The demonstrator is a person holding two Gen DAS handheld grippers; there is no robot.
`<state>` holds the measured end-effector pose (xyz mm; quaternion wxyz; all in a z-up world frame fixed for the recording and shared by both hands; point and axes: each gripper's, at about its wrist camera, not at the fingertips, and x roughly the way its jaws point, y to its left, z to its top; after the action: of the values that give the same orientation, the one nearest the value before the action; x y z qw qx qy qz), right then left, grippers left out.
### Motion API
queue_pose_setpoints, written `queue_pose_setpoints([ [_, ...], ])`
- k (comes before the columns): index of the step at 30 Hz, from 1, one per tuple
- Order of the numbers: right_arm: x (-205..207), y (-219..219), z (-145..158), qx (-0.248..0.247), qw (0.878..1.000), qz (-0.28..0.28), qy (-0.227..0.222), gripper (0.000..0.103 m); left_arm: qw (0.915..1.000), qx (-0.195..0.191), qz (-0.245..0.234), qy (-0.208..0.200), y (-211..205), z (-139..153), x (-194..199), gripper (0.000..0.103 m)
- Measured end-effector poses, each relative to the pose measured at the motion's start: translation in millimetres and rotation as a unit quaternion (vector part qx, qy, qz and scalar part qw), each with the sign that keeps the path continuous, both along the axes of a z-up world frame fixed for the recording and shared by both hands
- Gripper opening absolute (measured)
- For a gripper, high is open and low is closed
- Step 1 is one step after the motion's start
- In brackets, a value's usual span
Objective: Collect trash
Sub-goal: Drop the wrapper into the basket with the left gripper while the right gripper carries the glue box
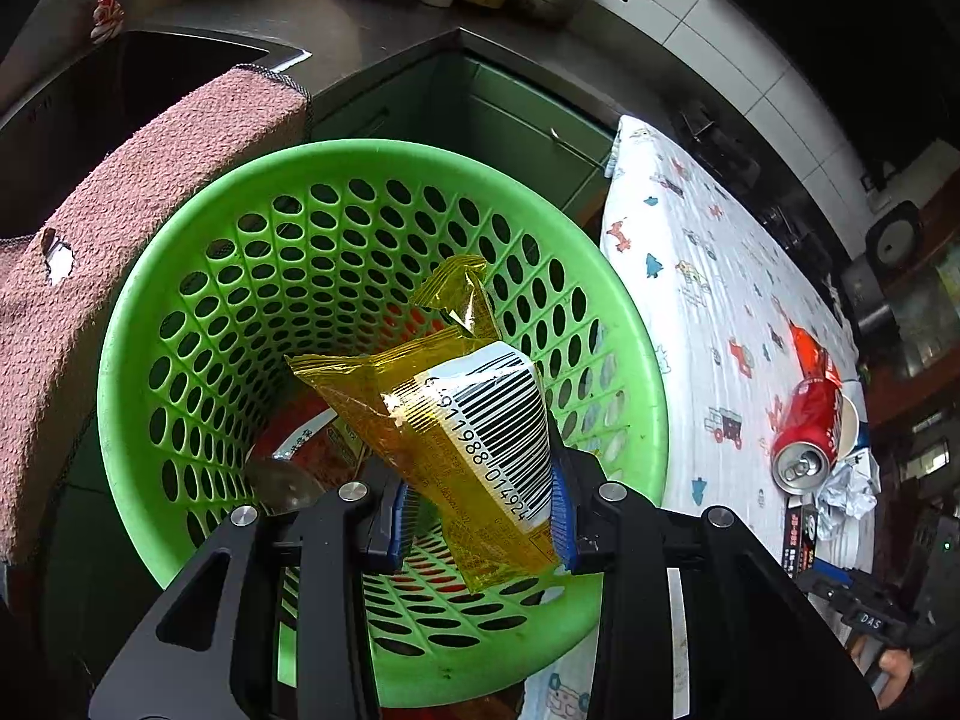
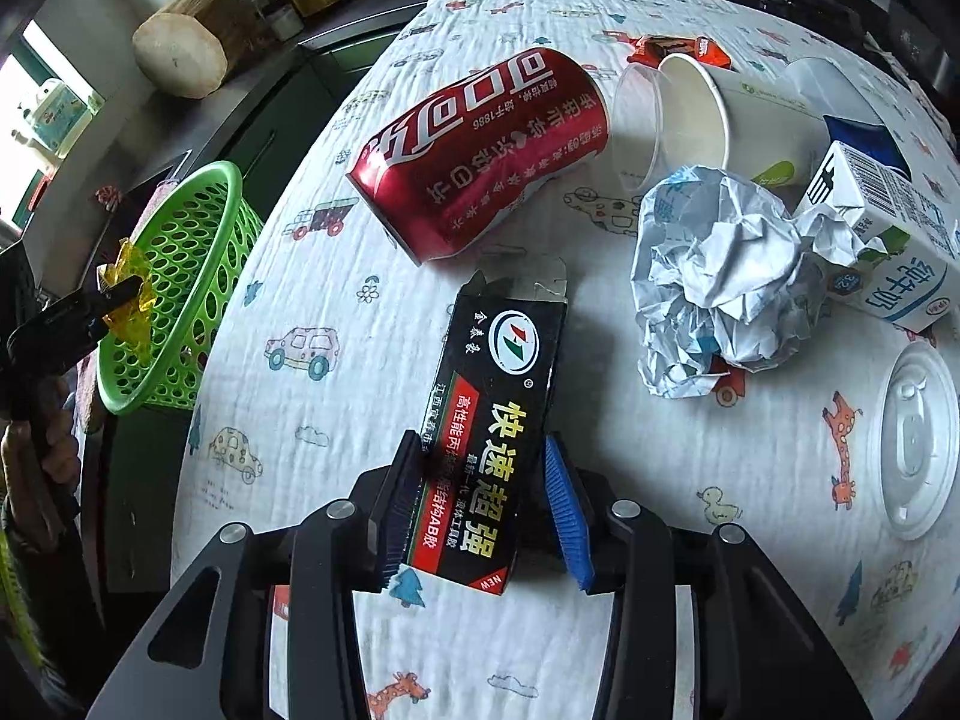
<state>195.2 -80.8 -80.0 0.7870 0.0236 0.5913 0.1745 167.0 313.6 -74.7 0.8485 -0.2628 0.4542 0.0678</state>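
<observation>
The green basket [image 1: 384,192] already holds some wrappers at its bottom, and the left gripper [image 1: 480,516] — clamped on a yellow wrapper [image 1: 456,420] — holds it over the opening. On the patterned cloth [image 2: 336,228] the right gripper [image 2: 480,516] stands narrow around a black glue box [image 2: 498,396], the left pad touching. Near it lie a red can [image 2: 480,150], crumpled paper [image 2: 720,276], a paper cup [image 2: 720,114] and a milk carton [image 2: 888,228].
</observation>
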Motion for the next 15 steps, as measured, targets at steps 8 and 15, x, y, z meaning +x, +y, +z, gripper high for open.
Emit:
queue_pose_setpoints([
  [8,7,12,0,-0.033,0.999,-0.006,-0.004,0.063,1.0000,-0.002,0.002,0.007,4,-5,1,0.035],
  [15,7,12,-9,-0.055,0.998,0.004,-0.012,0.046,0.9999,-0.003,0.000,0.014,4,-8,4,0.038],
])
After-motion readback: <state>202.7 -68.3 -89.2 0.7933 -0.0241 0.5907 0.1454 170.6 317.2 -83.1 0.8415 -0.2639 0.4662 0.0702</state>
